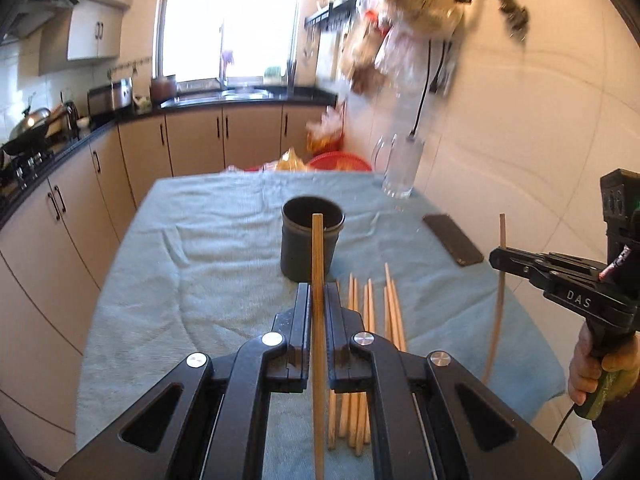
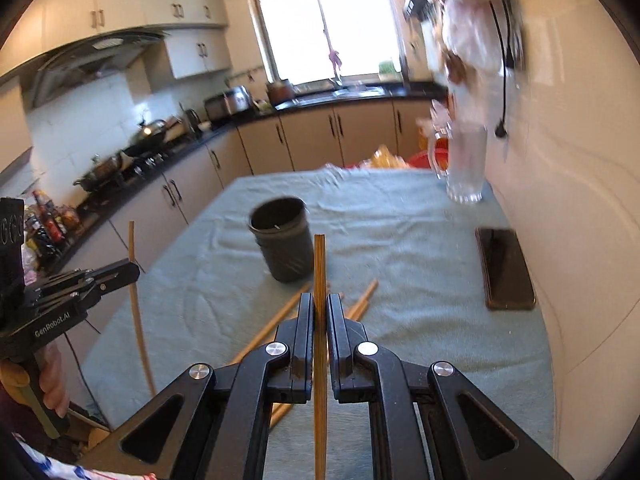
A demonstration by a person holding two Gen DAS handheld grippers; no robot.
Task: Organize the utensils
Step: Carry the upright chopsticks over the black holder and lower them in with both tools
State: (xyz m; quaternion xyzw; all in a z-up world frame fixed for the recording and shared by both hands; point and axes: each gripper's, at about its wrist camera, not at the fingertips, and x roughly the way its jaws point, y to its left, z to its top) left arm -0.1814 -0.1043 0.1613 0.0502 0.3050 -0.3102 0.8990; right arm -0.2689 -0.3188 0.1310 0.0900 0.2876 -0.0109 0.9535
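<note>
The left gripper point(image 1: 318, 300) has its jaws squeezed on one chopstick point(image 1: 317, 264), which stands straight up. The right gripper point(image 2: 320, 312) does the same with another chopstick point(image 2: 319, 272), jaws tight on it.

Each camera sees the other gripper from the side. The left camera shows the right gripper point(image 1: 496, 258) off to the right with its thin stick point(image 1: 502, 232) poking up and hanging down. The right camera shows the left gripper point(image 2: 134, 270) off to the left with its stick point(image 2: 131, 240).

A dark cup point(image 1: 312, 240) stands on the blue cloth point(image 1: 200, 264) over the counter, just past the grippers. The left camera shows the loose chopsticks point(image 1: 370, 308) lying in a neat bunch beside the cup. The right camera shows only a few of them point(image 2: 362, 304), partly hidden.

A black phone point(image 2: 505, 270) lies near the wall, and a clear glass mug point(image 2: 464, 168) stands farther back.
</note>
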